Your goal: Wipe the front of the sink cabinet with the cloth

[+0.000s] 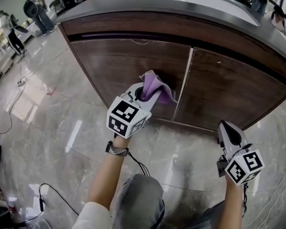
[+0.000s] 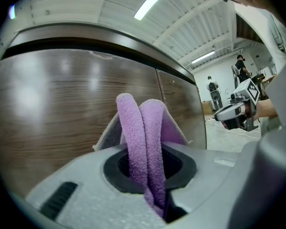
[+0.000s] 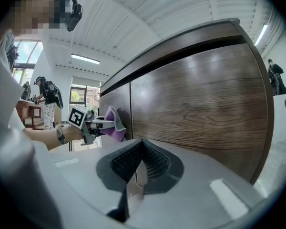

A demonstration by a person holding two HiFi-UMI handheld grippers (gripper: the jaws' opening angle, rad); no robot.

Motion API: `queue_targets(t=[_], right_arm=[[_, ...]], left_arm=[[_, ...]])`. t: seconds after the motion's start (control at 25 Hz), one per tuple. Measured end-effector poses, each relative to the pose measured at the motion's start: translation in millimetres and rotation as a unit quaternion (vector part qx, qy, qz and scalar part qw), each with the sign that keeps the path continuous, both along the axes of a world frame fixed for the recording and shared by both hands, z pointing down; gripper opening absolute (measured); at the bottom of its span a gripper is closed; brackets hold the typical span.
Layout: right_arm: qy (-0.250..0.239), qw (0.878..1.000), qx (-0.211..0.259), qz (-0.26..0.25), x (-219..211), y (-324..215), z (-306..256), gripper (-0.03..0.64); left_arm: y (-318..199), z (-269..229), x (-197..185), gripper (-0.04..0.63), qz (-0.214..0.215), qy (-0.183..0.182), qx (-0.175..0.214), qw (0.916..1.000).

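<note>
The shiny tile floor (image 1: 52, 99) runs up to a brown wood cabinet (image 1: 109, 56) with a grey counter (image 1: 190, 8) on top. The cabinet has two doors. The left claw (image 1: 144, 94) is shut tight on a purple cloth (image 1: 155, 86), and the folded cloth sticks out past its tips. The cloth is up against the left door (image 1: 133, 68), low down and just beside the gap between the doors. The right claw (image 1: 225, 127) is closed with nothing in it. It is low down in front of the right door (image 1: 229, 87). Other people (image 1: 12, 32) stand far back in the room.
</note>
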State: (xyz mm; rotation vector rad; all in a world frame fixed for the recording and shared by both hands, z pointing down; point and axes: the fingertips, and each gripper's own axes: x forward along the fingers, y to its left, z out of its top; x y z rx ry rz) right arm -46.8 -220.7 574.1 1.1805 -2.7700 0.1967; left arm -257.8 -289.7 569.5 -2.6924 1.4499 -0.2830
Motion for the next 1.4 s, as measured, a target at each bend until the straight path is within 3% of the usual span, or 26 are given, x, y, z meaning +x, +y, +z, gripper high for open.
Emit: queue_targets(t=[0.52,0.76,0.92,1.08,1.4], right_arm=[[0.029,0.999,-0.001,-0.023,-25,7,16,0.006],[0.033,0.999,0.001,-0.028,-35,10,18,0.006],[0.034,0.999,0.002,-0.036,-40,17,15,0.006],[0.033,0.999,0.002,-0.034,-42,15,15,0.006],[0.024,0.999,0.003,-0.033,-37,16,9,0.006]], left_arm=[[9,23,-181,0.051,-0.127,0.009,-0.025,0.9915],[14,42,-239,0.051,-0.192,0.032,-0.027,0.9805],[20,72,-271,0.051,-0.242,0.014,-0.041,0.9693],[18,114,-270,0.051,-0.249,-0.007,-0.078,0.9654],[9,132,-189,0.051,-0.197,-0.011,-0.097,0.9756]])
